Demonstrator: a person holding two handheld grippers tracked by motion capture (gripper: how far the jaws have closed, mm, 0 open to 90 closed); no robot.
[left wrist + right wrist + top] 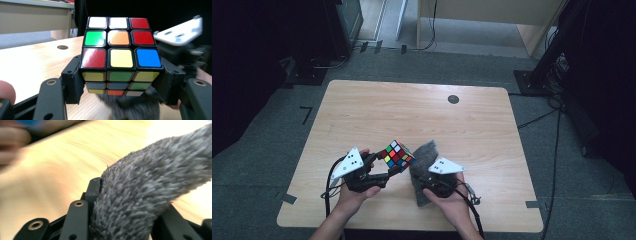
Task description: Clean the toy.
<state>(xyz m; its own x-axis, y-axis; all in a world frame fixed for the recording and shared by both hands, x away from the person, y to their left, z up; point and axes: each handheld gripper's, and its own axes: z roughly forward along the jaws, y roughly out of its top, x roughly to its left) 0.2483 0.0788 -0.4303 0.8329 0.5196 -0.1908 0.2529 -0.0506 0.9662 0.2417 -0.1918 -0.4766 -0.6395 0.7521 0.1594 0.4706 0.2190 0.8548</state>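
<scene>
**cubefan:** Rubik's cube (121,56) was clamped between the left gripper's (395,169) jaws, squeezed on its two side faces and held up off the table (362,110), tilted, with the white-and-red row farthest from the hand. So the left one was closed on the cube. Looked to me like the wiping step, cube held up for cleaning.

**deskbot_dan:** Agreed. Just right of the cube was the grey fuzzy cloth (422,160), lying right next to it and partly below it. The right gripper (125,202) had the cloth between its jaws. The pads seemed to be on it, though the pile hid most of the contact. Next move, I'd guess: bring the cloth up against a cube face and rub, without loosening the left grip.
</scene>
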